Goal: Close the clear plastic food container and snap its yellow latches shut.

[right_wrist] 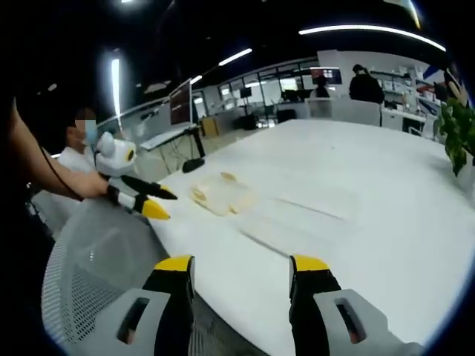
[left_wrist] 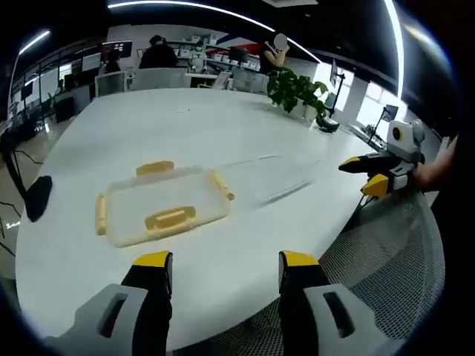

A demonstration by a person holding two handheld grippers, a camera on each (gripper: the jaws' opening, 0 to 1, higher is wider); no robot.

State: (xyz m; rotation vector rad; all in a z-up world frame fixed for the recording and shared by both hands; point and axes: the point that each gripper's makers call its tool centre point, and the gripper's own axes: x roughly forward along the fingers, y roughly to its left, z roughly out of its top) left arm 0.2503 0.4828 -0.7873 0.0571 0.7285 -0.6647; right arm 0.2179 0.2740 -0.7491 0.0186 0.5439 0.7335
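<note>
On the white surface [left_wrist: 245, 133] the clear container [left_wrist: 165, 204] is seen lying flat with yellow latches [left_wrist: 170, 218] at its edges. Both the left hand-held gripper [left_wrist: 225, 268] and the right hand-held gripper [right_wrist: 241, 273] are held wide open and empty, short of it.

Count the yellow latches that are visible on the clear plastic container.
4 yellow latches: far edge, right end, left end, near edge of the clear plastic container.

Your container [left_wrist: 165, 205] lies on the tabletop [left_wrist: 223, 133] just ahead of your left claw [left_wrist: 226, 265]; your right claw [left_wrist: 369, 174] hangs off to its right, past the table's edge.
</note>
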